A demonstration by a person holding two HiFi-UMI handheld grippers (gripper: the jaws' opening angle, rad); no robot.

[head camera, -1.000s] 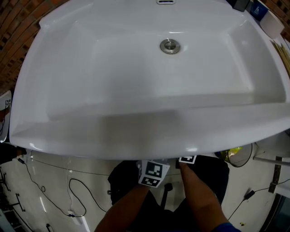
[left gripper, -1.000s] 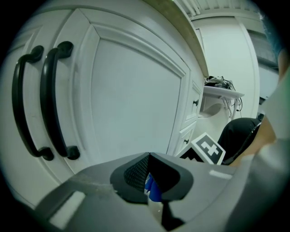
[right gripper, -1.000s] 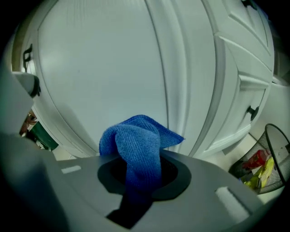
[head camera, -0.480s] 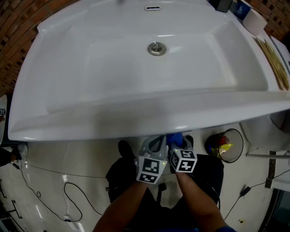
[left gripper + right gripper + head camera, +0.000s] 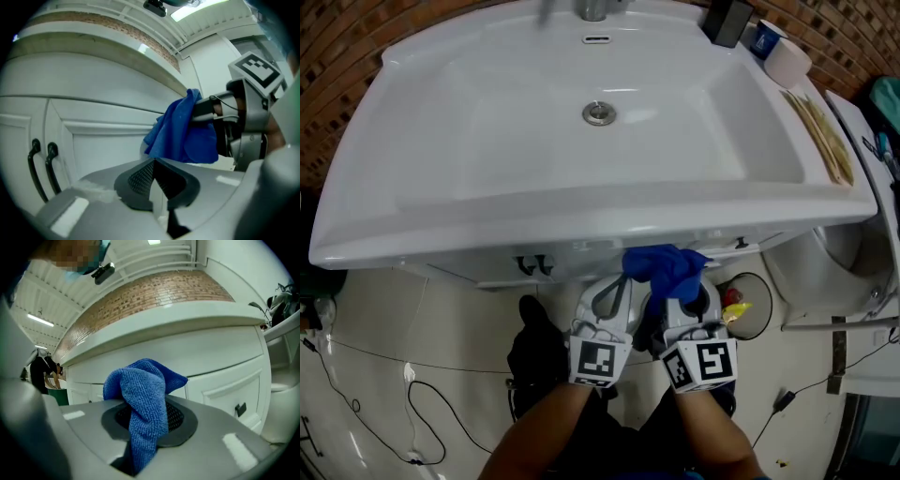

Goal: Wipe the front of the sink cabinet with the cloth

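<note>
Change: we have drawn both tools back from under the sink [image 5: 441,225] | right hand-held gripper [image 5: 143,420] clamped on blue cloth [image 5: 138,380], just beside cabinet front [image 5: 103,140] | left hand-held gripper [image 5: 153,164] closed, empty | wiping seems paused.

There is one white sink [image 5: 412,225] with one drain [image 5: 598,113], and one blue cloth [image 5: 664,265]. Two grippers show: the left gripper [image 5: 612,291] and the right gripper [image 5: 682,305]. The cabinet front [image 5: 220,366] carries two black handles [image 5: 50,164] at the left and one right handle [image 5: 240,408].
</note>
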